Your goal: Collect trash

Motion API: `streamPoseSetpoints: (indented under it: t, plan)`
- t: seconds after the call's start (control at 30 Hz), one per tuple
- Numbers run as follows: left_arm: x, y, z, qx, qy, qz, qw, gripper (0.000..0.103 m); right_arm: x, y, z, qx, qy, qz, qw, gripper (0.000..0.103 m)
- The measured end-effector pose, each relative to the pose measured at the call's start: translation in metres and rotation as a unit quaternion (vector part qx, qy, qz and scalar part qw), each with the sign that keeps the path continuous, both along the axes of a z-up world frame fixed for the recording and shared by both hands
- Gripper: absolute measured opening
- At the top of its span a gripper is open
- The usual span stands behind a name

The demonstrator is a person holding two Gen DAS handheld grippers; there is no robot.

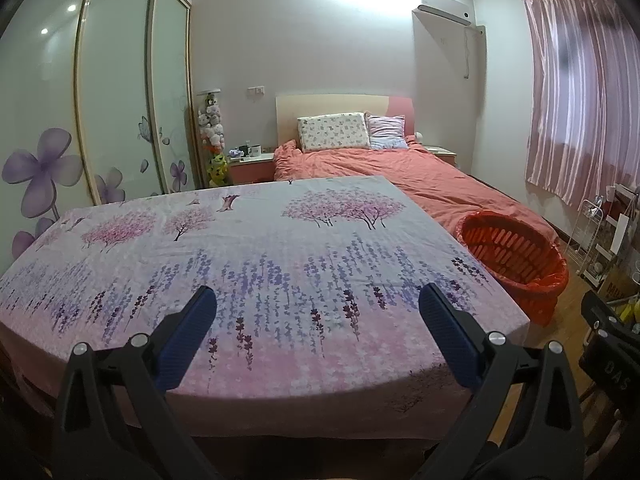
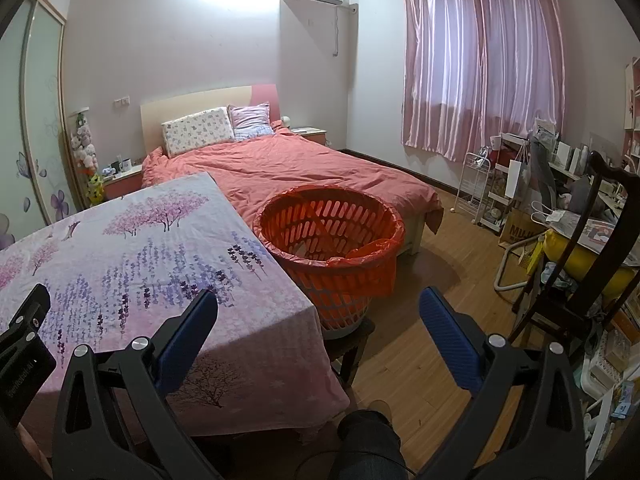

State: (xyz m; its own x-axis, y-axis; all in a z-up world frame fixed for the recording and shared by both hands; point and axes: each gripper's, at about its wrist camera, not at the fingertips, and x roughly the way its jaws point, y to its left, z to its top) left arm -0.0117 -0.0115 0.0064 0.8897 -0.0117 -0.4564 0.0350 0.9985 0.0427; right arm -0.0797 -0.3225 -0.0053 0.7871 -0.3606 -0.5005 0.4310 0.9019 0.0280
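**Both grippers held wide and empty beside the orange basket**

We saw the orange basket (image 2: 330,256) lined with a red bag (image 2: 372,268), standing on a dark stool (image 2: 352,346) just beside the right edge of the table and in front of the foot of the bed (image 2: 320,172). Something pale lay at its bottom, but we could not tell what it was. In the left wrist view the same basket (image 1: 516,256) sat past the table's far right corner.

We held the right gripper (image 2: 318,308) low and level, near the table's front right corner, pointed toward the basket; its blue-padded fingers (image 2: 188,332) stood wide apart with nothing between them. We held the left gripper (image 1: 318,304) at a similar height over the near edge of the table, aimed across its top toward the bed, its blue pads (image 1: 448,332) likewise spread wide and empty. Each gripper's black body showed at the edge of the other's view, so the two were side by side.

The table wore a floral cloth (image 1: 256,264) printed with pink trees and purple sprigs. Behind it lay the bed under a coral cover with two pillows (image 1: 334,132). A pink curtain (image 2: 480,64) hung on the right wall, above a wooden floor (image 2: 432,320) and a dark chair (image 2: 592,248) piled with things.
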Motion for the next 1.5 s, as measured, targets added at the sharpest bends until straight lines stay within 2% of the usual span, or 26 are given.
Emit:
streamPoseSetpoints:
  t: [1.5]
  plan:
    - [0.0019,0.0029,0.0006,-0.005,0.005,0.002,1.0,0.099,-0.0004,0.0007,0.0,0.0,0.001,0.0,1.0,0.1]
